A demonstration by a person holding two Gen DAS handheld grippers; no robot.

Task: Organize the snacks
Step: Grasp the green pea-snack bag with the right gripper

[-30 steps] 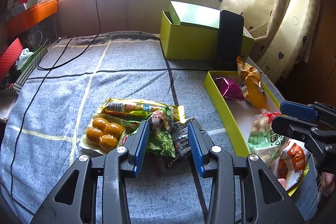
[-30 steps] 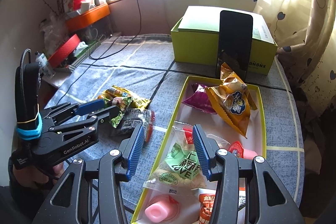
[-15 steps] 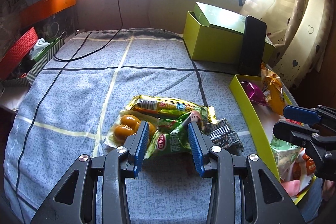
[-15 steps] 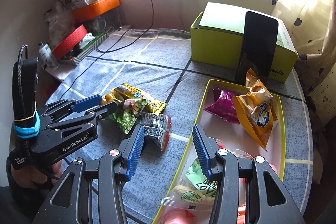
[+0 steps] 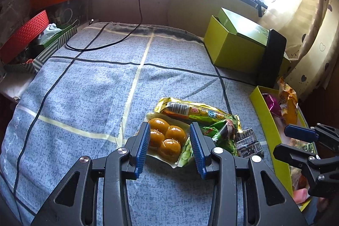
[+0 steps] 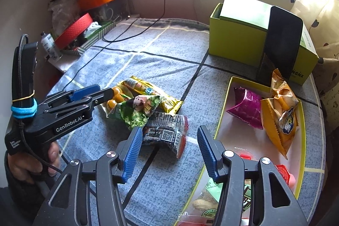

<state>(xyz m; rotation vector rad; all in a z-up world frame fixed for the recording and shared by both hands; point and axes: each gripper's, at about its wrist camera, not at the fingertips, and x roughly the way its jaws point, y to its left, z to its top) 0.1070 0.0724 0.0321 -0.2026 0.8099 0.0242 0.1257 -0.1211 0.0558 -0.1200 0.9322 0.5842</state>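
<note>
**Both grippers hover over the snack pile**

The left gripper (image 5: 168, 148) hangs released, fingers straddling the pack of orange egg yolks (image 5: 165, 140) at lower centre. The right gripper (image 6: 168, 151) fingers are opening, unclenched, around the dark QR-code packet (image 6: 166, 133) beside the yellow tray (image 6: 302, 130).

left gripper (image 6: 93, 92): black frame, "GenRobot.AI" lettering | fingers (image 5: 141, 146): blue ribbed pads | silver screws

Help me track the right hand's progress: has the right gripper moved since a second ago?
Yes. The right gripper has shifted leftward off the yellow tray toward the black snack packet on the cloth, and its jaws are opening, nothing between them.
</note>
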